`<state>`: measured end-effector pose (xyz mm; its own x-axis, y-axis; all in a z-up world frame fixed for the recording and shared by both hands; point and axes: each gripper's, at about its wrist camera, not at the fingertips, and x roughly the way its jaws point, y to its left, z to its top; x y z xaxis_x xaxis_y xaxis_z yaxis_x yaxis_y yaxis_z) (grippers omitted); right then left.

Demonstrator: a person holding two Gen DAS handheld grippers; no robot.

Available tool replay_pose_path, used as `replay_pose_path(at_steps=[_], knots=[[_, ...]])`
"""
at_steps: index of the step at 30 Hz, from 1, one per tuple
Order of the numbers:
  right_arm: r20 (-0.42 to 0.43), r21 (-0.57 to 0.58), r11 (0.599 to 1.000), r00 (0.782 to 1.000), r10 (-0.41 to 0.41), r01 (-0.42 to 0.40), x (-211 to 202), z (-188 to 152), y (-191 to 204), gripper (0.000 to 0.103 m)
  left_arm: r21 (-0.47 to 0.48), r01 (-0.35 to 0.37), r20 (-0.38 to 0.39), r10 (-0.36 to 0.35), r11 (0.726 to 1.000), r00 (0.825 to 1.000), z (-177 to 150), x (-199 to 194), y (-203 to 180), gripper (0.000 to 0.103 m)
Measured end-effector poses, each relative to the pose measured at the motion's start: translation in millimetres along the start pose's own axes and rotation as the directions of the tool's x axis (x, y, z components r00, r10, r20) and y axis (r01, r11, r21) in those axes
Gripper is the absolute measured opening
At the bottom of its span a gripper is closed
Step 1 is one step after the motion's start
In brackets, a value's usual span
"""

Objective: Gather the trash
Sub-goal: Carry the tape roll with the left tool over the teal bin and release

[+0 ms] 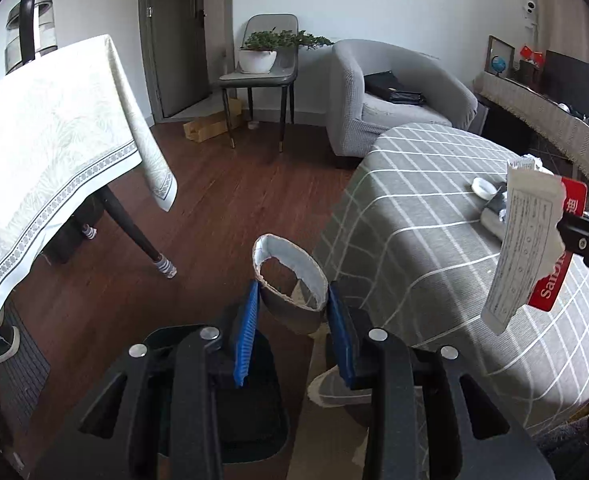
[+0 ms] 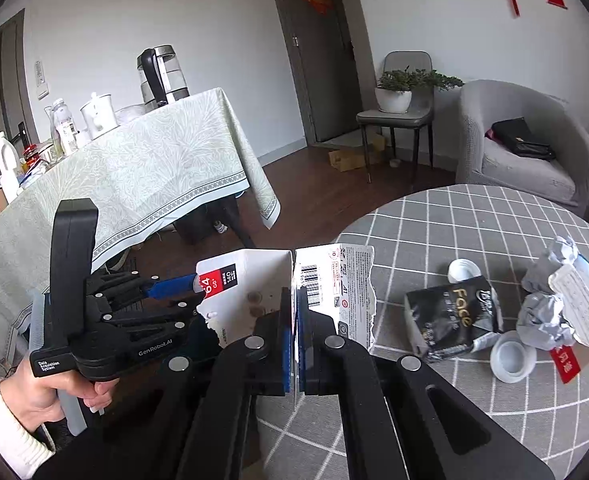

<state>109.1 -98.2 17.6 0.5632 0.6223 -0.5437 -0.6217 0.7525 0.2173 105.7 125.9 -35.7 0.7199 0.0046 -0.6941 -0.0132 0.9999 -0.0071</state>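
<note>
A crushed paper cup [image 1: 290, 280], grey outside with a white rim, sits between the blue pads of my left gripper [image 1: 292, 300], which is shut on it above the wooden floor beside the round table [image 1: 434, 208]. My right gripper [image 2: 294, 308] is shut on a torn white and red memory-card package [image 2: 334, 280], held over the table's edge. That package [image 1: 526, 248] and the right gripper [image 1: 586, 240] also show at the right of the left wrist view. In the right wrist view a hand [image 2: 42, 392] holds the left gripper [image 2: 190, 296]; the package hides the cup there.
On the grey checked round table [image 2: 434, 216] lie a black packet [image 2: 454, 320], two white caps [image 2: 512, 360], crumpled paper [image 2: 546, 312] and a red card scrap [image 2: 566, 364]. A cloth-covered dining table [image 1: 46, 152] stands left, an armchair [image 1: 394, 92] behind. A dark container [image 1: 250, 392] lies under the left gripper.
</note>
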Motion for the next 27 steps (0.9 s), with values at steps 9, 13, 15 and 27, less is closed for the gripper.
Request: replay_pose_path(at_steps=[9, 13, 15, 27], knots=[[-0.055, -0.027, 0.997, 0.996, 0.076, -0.077, 54, 9, 53, 0.002, -0.051, -0.065, -0.125, 0.058, 0.997, 0.990, -35, 25, 66, 0.036], [-0.096, -0.035, 0.994, 0.991, 0.097, -0.101, 79, 7, 72, 0.002, -0.082, -0.070, -0.195, 0.053, 0.994, 0.979, -50, 34, 87, 0.036], [-0.117, -0.038, 0.993, 0.988, 0.103, -0.109, 92, 5, 80, 0.002, -0.094, -0.076, -0.223, 0.053, 0.993, 0.973, -55, 39, 96, 0.036], [-0.218, -0.015, 0.989, 0.966, 0.141, -0.148, 148, -9, 108, 0.002, -0.111, -0.095, -0.388, 0.045, 0.989, 0.920, -94, 62, 134, 0.038]])
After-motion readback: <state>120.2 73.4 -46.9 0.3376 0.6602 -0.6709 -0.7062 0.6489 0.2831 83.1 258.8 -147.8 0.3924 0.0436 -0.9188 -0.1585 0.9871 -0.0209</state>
